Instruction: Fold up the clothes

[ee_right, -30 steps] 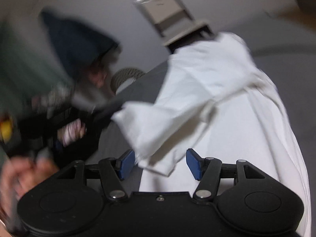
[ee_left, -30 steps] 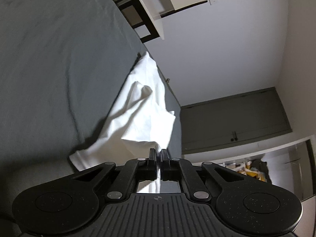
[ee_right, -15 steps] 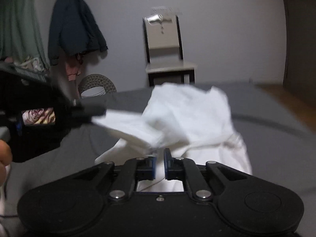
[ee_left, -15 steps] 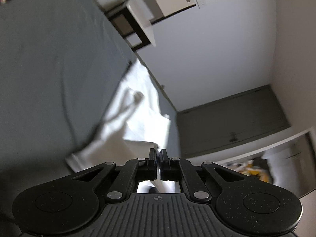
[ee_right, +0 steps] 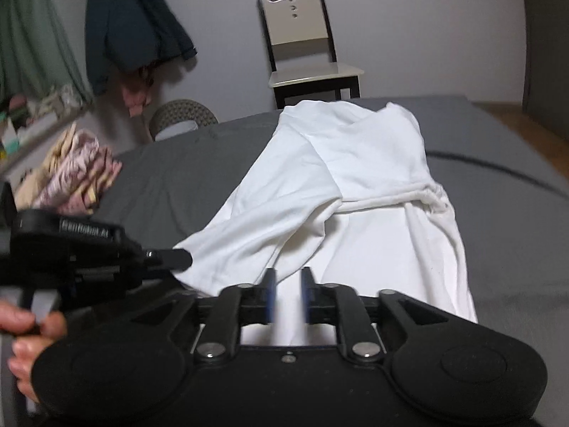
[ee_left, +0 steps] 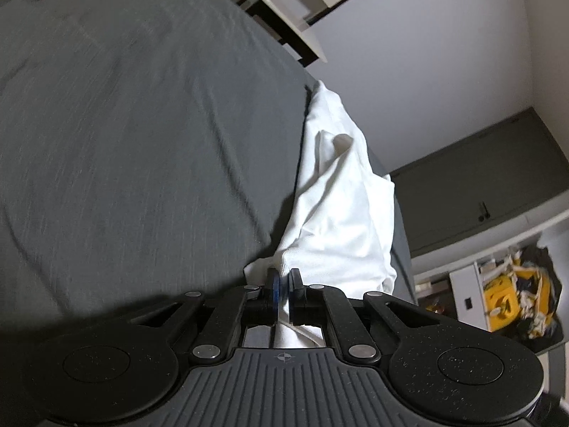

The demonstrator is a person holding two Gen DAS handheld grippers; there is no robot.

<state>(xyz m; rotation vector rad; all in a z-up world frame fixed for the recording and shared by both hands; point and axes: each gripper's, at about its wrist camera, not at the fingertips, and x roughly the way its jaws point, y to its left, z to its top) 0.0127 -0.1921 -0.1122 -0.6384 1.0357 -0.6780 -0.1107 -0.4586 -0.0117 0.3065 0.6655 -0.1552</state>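
Pinched nearly together, the jaws of the left gripper (ee_left: pixel 283 284) clamp a fold of the white garment (ee_left: pixel 341 210) at bottom centre of the left wrist view, with cloth passing between the blue pads and on down behind them. From there the garment runs up and to the right as a long rumpled strip along the edge of the grey bed (ee_left: pixel 142 124), which fills the left half of that frame. A pale chair (ee_left: pixel 302 10) shows at the top, a dark cabinet (ee_left: pixel 480 192) at the right, and a cluttered white shelf (ee_left: pixel 498 295) at lower right.

In the right wrist view the right gripper (ee_right: pixel 288 295) sits at bottom centre with its jaws a narrow way apart; white cloth lies in and behind the gap, and the blur there does not let me tell whether the pads touch it. The white garment (ee_right: pixel 355 185) spreads across the middle of the frame on the grey bed (ee_right: pixel 515 213), one sleeve-like piece reaching down to the left, where the black tip of the left gripper (ee_right: pixel 177 259) grips its end. A hand (ee_right: pixel 25 338) holds that tool at the lower left edge. A floral cloth bundle (ee_right: pixel 74 174) rests on the bed at the left, a dark jacket (ee_right: pixel 128 25) hangs on the wall at upper left, and the chair (ee_right: pixel 306 46) stands at top centre behind the bed.
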